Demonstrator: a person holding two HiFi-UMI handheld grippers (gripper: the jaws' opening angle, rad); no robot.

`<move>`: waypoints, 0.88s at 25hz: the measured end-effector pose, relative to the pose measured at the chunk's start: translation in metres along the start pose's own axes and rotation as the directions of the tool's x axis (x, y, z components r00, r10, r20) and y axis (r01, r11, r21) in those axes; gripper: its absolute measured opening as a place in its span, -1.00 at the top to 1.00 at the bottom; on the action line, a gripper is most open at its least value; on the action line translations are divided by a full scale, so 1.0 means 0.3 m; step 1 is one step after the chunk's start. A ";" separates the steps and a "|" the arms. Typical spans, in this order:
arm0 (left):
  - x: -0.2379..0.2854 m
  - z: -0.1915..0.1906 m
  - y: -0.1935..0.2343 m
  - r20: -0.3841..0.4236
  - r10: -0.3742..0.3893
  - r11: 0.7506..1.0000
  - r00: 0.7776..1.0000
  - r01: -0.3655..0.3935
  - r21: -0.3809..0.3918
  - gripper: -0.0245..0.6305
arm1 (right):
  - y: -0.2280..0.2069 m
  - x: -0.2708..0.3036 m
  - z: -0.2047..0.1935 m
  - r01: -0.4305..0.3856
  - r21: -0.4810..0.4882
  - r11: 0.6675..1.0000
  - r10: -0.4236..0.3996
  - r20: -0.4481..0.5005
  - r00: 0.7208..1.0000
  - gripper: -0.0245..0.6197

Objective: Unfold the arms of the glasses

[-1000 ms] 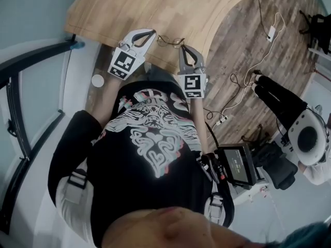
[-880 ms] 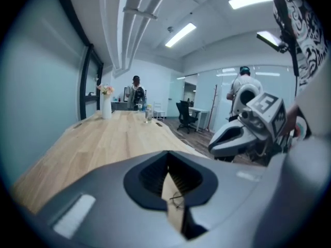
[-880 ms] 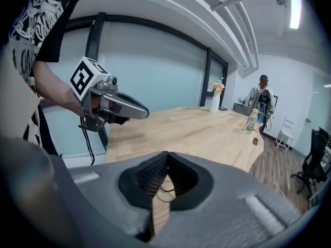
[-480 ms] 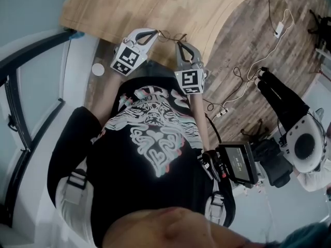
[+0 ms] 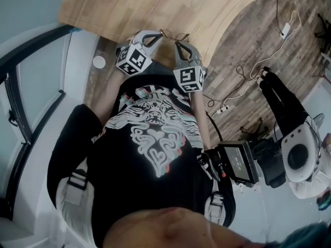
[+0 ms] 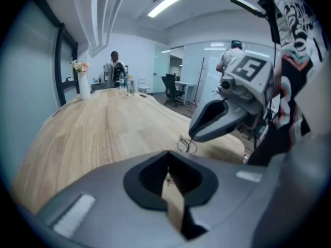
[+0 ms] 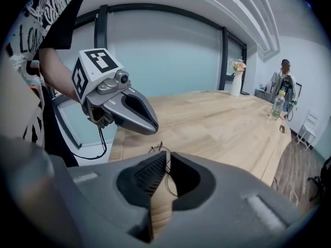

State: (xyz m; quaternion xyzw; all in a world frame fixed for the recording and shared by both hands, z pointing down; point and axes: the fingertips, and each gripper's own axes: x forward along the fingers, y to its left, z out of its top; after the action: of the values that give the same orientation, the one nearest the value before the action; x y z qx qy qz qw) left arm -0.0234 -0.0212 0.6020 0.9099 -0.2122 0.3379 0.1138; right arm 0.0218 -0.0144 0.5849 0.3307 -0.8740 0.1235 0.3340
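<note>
Thin dark wire glasses (image 5: 172, 36) sit at the near edge of the wooden table (image 5: 155, 6), between the two grippers. My left gripper (image 5: 158, 34) comes in from the left, its jaws closed on a thin wire part of the glasses (image 6: 167, 176). My right gripper (image 5: 177, 45) comes in from the right and is shut on the frame (image 7: 164, 161). In the left gripper view, the right gripper (image 6: 192, 137) touches the glasses' wire loop (image 6: 186, 145). In the right gripper view, the left gripper (image 7: 154, 130) hangs just above the glasses (image 7: 159, 150).
The table stretches away bare in front of the grippers. At its far end stand a vase of flowers (image 6: 83, 84) and bottles (image 6: 128, 85), and a person (image 6: 114, 66) is behind them. Cables (image 5: 243, 81) and a seated person (image 5: 297, 138) are on the floor at right.
The two grippers have drawn a little closer together over the glasses at the table edge. The head view has shifted slightly.
</note>
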 end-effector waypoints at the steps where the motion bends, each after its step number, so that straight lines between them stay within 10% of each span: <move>1: 0.006 -0.007 -0.004 -0.013 -0.005 1.000 1.000 0.005 0.011 0.96 | 0.003 0.007 -0.009 -0.012 -0.002 1.000 0.012 -0.015 1.000 0.81; 8: 0.055 -0.061 -0.023 -0.097 0.001 0.989 0.995 0.013 0.144 0.96 | 0.017 0.068 -0.031 -0.061 -0.072 0.996 0.056 -0.065 0.996 0.79; 22: 0.049 -0.051 -0.001 -0.143 -0.026 0.989 0.989 0.047 0.141 0.89 | 0.079 0.155 -0.045 -0.195 -0.279 0.940 0.142 -0.199 0.970 0.74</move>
State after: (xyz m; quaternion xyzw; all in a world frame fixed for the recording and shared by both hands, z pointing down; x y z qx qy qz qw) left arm -0.0219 -0.0202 0.6233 0.8934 -0.1619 0.4135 0.0687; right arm -0.0131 -0.0138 0.6259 0.1883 -0.8748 0.0478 0.4437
